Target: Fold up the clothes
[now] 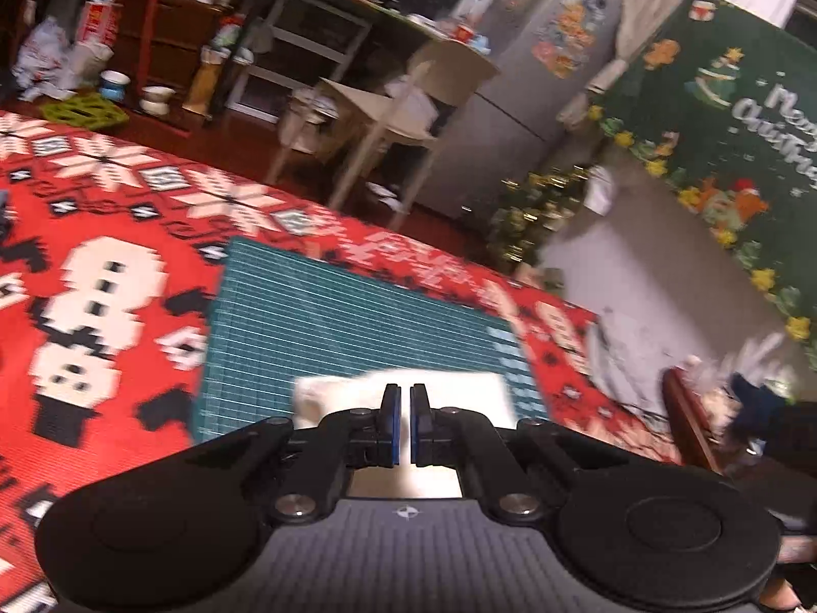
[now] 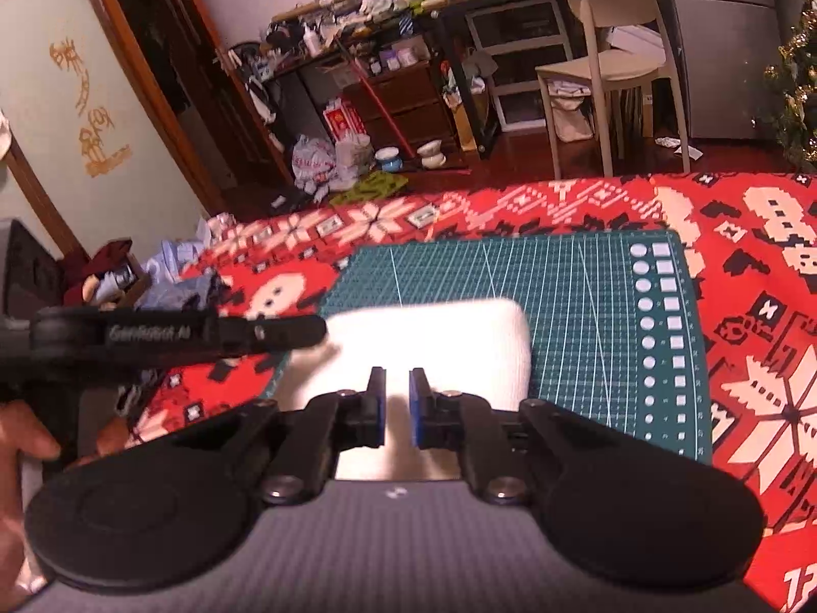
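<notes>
White cloth (image 2: 434, 347) lies folded into a thick pad on green mat (image 2: 587, 306).

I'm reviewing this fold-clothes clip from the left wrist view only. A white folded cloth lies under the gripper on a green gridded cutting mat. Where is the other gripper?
Observer: The right gripper hovers over the white folded cloth, towards its near edge.
Operator: Is the left one touching the cloth?
Observer: Seen from the side, the left gripper has its tip at the cloth's left edge. Blur hides whether it grips.
Operator: Are more clothes waiting?
Observer: Yes, a rumpled pile of blue and maroon garments lies beyond the left end of the red patterned tablecloth.
</notes>
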Motion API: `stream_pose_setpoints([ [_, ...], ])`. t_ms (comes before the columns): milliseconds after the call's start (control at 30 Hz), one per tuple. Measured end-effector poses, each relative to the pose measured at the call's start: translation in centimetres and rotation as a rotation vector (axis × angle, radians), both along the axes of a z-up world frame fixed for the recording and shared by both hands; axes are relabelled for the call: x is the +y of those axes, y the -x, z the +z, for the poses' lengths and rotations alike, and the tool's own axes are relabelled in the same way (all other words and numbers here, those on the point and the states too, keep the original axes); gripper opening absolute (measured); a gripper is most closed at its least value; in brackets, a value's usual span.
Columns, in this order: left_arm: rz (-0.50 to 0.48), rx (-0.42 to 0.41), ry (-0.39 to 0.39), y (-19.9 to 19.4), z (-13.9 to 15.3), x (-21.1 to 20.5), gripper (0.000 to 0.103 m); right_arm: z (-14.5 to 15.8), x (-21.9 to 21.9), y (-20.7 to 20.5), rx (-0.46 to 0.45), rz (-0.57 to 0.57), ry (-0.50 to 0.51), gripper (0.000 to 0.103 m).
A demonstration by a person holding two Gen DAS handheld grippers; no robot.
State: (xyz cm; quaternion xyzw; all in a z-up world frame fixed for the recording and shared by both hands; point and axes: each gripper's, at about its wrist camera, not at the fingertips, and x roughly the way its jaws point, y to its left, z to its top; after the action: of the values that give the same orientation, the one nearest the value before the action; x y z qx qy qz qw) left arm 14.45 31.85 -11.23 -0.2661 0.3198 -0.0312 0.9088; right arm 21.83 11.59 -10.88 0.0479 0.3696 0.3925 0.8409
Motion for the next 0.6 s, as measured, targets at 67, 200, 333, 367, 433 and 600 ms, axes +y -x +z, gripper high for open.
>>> stream_pose_setpoints([
  [67,-0.027,0.014,-0.022,-0.4,0.0,-1.1,0.003,0.1,0.0,0.0,-0.001,-0.005,0.0,0.01],
  [200,-0.062,0.039,-0.066,-1.0,-0.5,-2.9,0.002,-0.6,0.7,0.1,0.003,-0.005,0.041,0.01],
  [333,-0.063,0.041,-0.12,-1.0,-1.0,-3.6,0.003,-1.3,1.0,0.3,0.003,-0.013,0.069,0.008],
  [367,-0.066,0.035,-0.148,-0.9,-1.1,-4.0,0.003,-1.4,1.0,0.3,0.008,-0.016,0.069,0.008],
  [433,-0.065,0.03,-0.176,-0.9,-1.2,-4.3,0.003,-1.5,1.0,0.3,0.018,-0.022,0.068,0.008],
  [600,-0.041,0.03,-0.129,-0.7,-0.5,-3.4,0.002,-0.9,0.6,0.1,0.037,-0.023,0.044,0.009],
])
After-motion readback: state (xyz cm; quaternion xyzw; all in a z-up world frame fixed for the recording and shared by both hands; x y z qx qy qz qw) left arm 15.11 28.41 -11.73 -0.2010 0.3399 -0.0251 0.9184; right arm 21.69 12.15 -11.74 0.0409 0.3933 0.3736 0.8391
